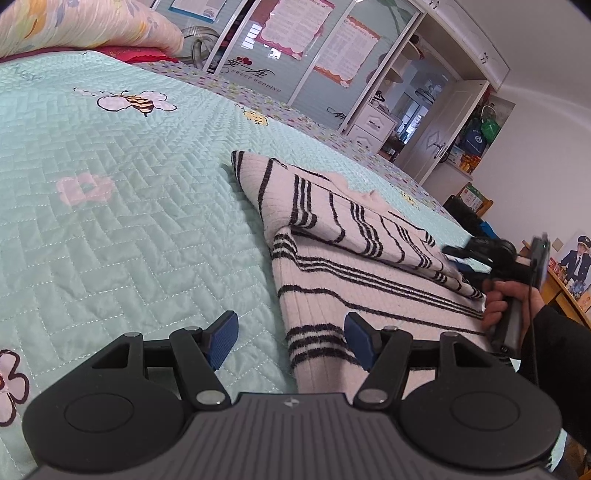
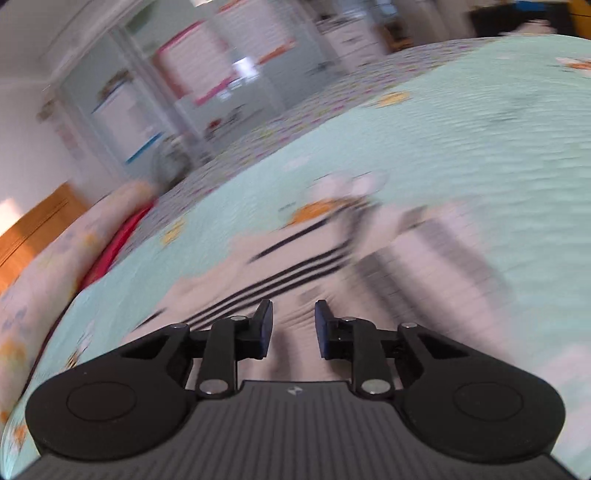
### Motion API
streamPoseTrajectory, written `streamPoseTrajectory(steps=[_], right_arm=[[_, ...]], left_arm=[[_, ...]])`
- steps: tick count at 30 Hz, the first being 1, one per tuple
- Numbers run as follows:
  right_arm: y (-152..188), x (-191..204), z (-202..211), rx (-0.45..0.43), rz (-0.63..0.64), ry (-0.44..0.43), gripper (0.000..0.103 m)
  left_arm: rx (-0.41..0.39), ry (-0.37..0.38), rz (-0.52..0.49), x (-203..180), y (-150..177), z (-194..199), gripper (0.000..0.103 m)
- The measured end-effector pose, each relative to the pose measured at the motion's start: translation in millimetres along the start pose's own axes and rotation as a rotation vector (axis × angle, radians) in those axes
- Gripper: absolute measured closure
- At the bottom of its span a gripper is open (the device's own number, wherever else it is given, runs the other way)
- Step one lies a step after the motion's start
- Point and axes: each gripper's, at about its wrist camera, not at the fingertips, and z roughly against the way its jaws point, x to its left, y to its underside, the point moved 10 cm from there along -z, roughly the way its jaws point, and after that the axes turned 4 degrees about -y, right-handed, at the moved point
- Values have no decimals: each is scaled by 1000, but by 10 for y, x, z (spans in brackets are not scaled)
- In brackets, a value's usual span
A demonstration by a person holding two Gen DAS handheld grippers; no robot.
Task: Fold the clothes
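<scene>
A white sweater (image 1: pixel 354 258) with black stripes lies on a bed covered by a light green quilt (image 1: pixel 122 206). The quilt has a bee (image 1: pixel 133 101) and pink flowers sewn on it. One part of the sweater is folded over the rest, and its near corner sits low in the left wrist view. The left gripper (image 1: pixel 291 341) is just above that corner. Its jaws are wide apart and hold nothing; one blue pad is over the quilt and the other is over the sweater. Across the sweater, the right gripper (image 1: pixel 487 258) is at the far edge of the folded part, with the person's hand (image 1: pixel 498 306) around its handle. The right wrist view is very blurry. In it the right gripper (image 2: pixel 293 325) has its jaws a little way apart, with the sweater (image 2: pixel 295 280) under them. I cannot tell if they pinch any cloth. A big flowery pillow (image 1: pixel 81 26) lies at the head of the bed, and a wardrobe with glass doors (image 1: pixel 306 48) stands behind the bed.
</scene>
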Motion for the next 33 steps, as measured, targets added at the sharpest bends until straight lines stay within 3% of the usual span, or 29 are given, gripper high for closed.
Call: streamPoseTrajectory(steps=[4, 8, 11, 13, 15, 17, 20, 23, 26, 28, 33], right_arm=[[-181, -532, 219, -99, -189, 53, 77], [-102, -425, 558, -134, -150, 35, 74], [166, -104, 830, -103, -46, -51, 63], [413, -47, 958, -55, 14, -46, 56], [599, -245, 1072, -15, 29, 46, 56], [685, -535, 1284, -21, -60, 105, 56], [811, -596, 1724, -36, -122, 69, 56], [1049, -366, 2114, -18, -14, 22, 55], [1290, -236, 2289, 56, 69, 25, 48], [1436, -314, 2296, 130, 82, 75, 49], [1660, -416, 2690, 181, 131, 71, 49]], left_arm=[[2, -4, -6, -4, 2, -28, 36], [1, -10, -14, -20, 1, -29, 36], [-3, -17, -21, -28, 5, -24, 36], [-8, -23, -21, -28, 11, -10, 36], [-12, -28, 5, -2, 8, 29, 36], [-21, -41, 22, 5, 10, 134, 36], [-60, -64, -28, -136, 13, 378, 36], [-91, -60, -101, -410, 79, 632, 36], [-38, -61, -170, -685, 354, 753, 34], [20, -92, -209, -755, 596, 782, 34], [80, -178, -300, -716, 993, 972, 34]])
